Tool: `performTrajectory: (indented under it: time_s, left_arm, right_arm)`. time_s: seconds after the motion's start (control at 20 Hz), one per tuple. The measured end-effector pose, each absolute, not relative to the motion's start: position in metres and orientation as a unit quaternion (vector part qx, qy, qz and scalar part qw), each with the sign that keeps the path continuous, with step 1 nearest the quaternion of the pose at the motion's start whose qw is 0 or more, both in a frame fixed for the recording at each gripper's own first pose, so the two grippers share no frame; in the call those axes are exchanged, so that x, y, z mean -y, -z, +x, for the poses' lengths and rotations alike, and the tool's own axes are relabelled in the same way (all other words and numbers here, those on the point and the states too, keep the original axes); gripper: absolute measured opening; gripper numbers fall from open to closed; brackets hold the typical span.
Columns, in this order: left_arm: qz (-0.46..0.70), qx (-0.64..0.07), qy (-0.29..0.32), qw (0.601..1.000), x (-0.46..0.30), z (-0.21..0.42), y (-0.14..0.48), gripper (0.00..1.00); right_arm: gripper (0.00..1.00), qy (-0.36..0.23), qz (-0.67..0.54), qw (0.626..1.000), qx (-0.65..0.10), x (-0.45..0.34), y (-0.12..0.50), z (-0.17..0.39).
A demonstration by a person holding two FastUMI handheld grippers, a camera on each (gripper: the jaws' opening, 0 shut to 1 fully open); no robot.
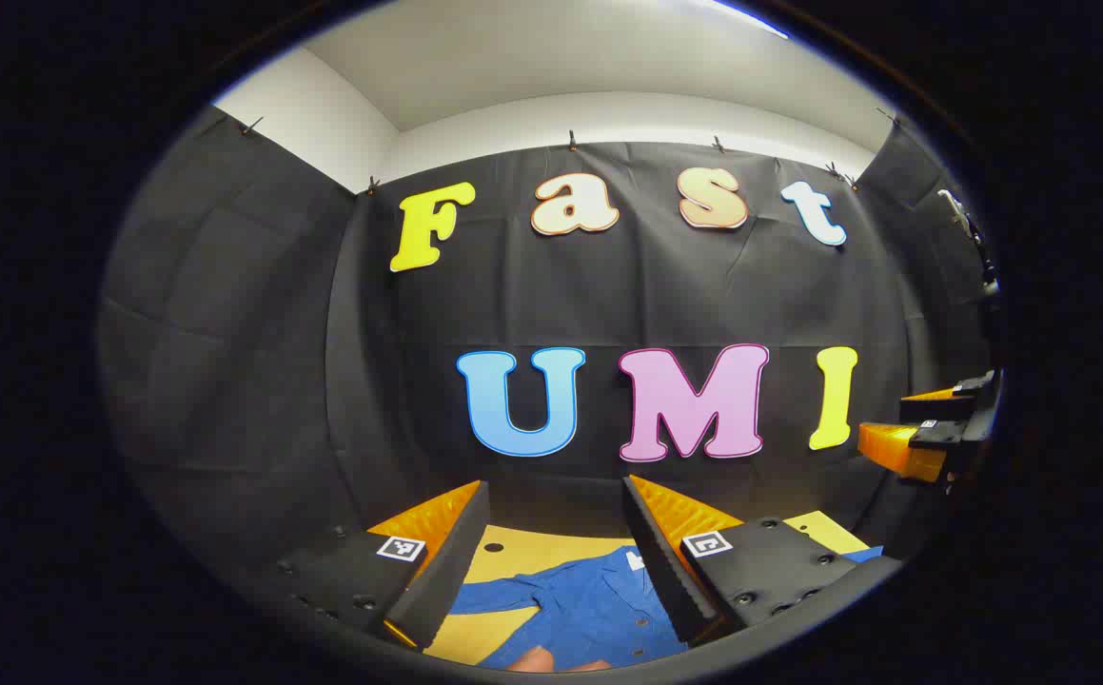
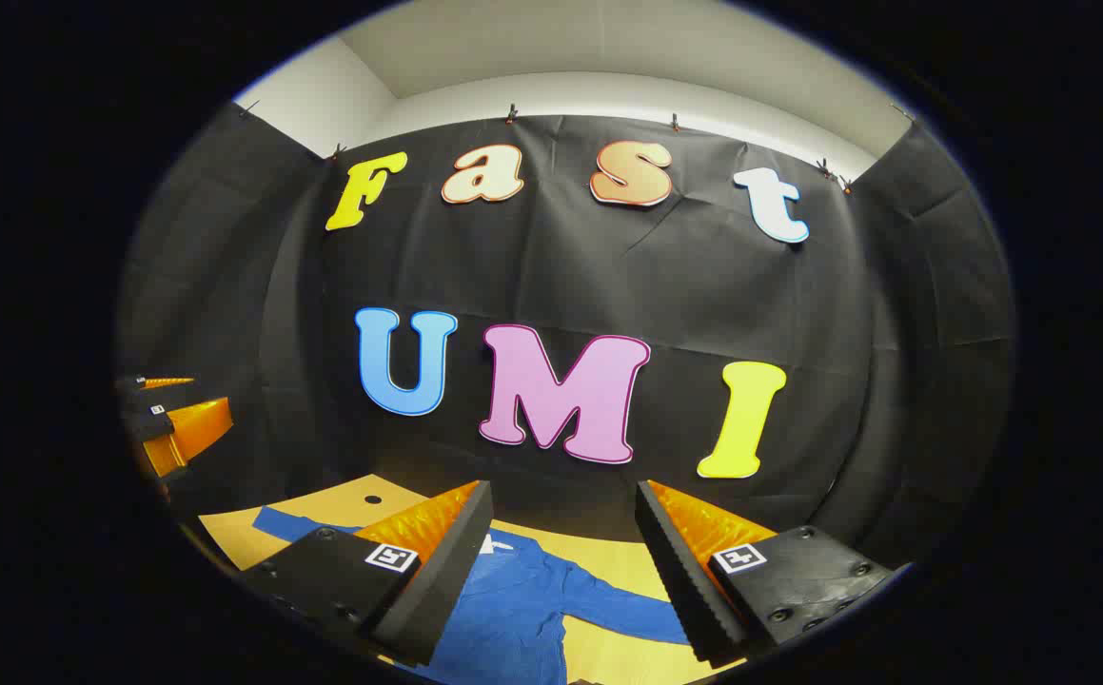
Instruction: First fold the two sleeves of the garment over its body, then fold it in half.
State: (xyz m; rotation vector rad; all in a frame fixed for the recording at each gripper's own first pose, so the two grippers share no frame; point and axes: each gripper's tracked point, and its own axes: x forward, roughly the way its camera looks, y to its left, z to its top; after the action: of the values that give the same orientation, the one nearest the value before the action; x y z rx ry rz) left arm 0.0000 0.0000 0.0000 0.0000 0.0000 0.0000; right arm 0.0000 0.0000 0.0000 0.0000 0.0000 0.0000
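Note:
A blue button-up shirt (image 1: 589,609) lies spread flat on a yellow-tan table (image 1: 551,552), one sleeve (image 1: 489,596) reaching left. My left gripper (image 1: 556,561) hangs above the shirt, open, nothing between its black-and-orange fingers. In the right gripper view the same shirt (image 2: 513,609) lies below, with a sleeve (image 2: 627,609) stretched to the right and the other sleeve (image 2: 289,523) to the left. My right gripper (image 2: 565,571) is open above it, holding nothing. The right gripper (image 1: 922,438) shows at the right edge of the left gripper view, and the left gripper (image 2: 175,423) at the left edge of the right gripper view.
A black cloth wall (image 1: 608,304) closes the booth behind the table. The table has a small dark hole (image 1: 493,547) near its far edge, also seen as a hole (image 2: 372,499) in the right gripper view. A fingertip (image 1: 537,658) peeks in at the bottom.

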Motion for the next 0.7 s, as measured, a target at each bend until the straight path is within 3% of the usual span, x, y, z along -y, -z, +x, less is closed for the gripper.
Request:
performTrajectory:
  time_s: [0.05,0.35,0.7]
  left_arm:
    - [-0.005,0.003,0.004,1.0,0.002,0.001,-0.001,0.82]
    - [-0.014,-0.007,0.035,0.999,0.018,0.017,0.014,0.81]
    - [-0.009,-0.011,0.046,0.999,0.031,0.039,0.0,0.81]
  right_arm:
    - [0.96,0.013,0.0,1.0,-0.001,0.017,-0.006,0.003]
    - [0.96,0.101,0.022,0.994,-0.042,0.126,-0.004,0.005]
    - [0.96,0.142,0.029,0.989,-0.014,0.148,-0.022,-0.03]
